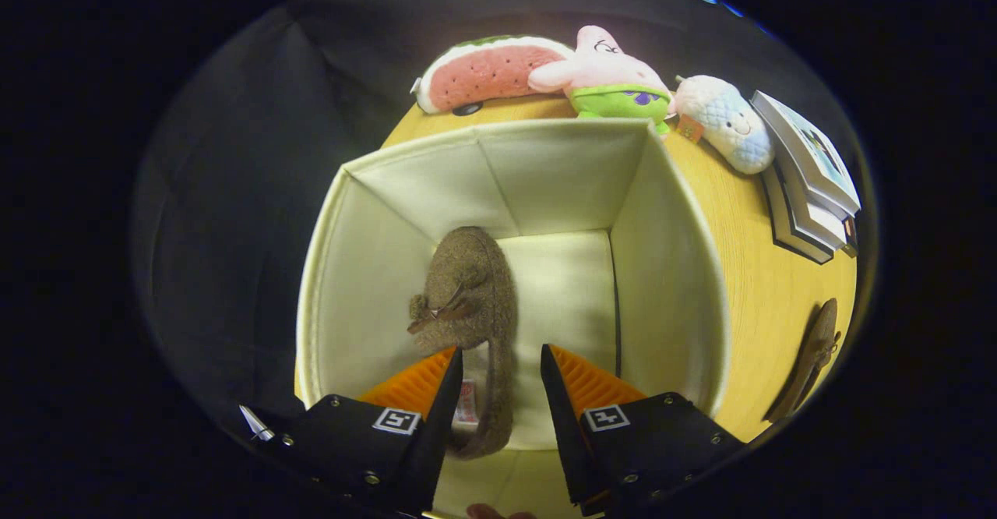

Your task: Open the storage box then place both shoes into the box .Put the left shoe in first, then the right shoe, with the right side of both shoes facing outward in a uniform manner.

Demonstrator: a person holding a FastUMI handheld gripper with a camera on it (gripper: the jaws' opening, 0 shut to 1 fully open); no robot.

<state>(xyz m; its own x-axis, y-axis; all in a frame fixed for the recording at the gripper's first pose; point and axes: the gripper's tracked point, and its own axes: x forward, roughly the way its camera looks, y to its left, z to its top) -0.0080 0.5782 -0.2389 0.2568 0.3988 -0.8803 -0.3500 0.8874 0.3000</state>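
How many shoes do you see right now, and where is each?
2. One brown shoe lies inside the open storage box, just ahead of the open gripper. The other shoe sits on the table, right of the box.

Watermelon-slice plush (489,72), pink star plush (606,75) in green shorts, white sheep plush (724,121) in row along far side of wooden desk (759,285). Stacked books (810,180) just beside sheep plush.
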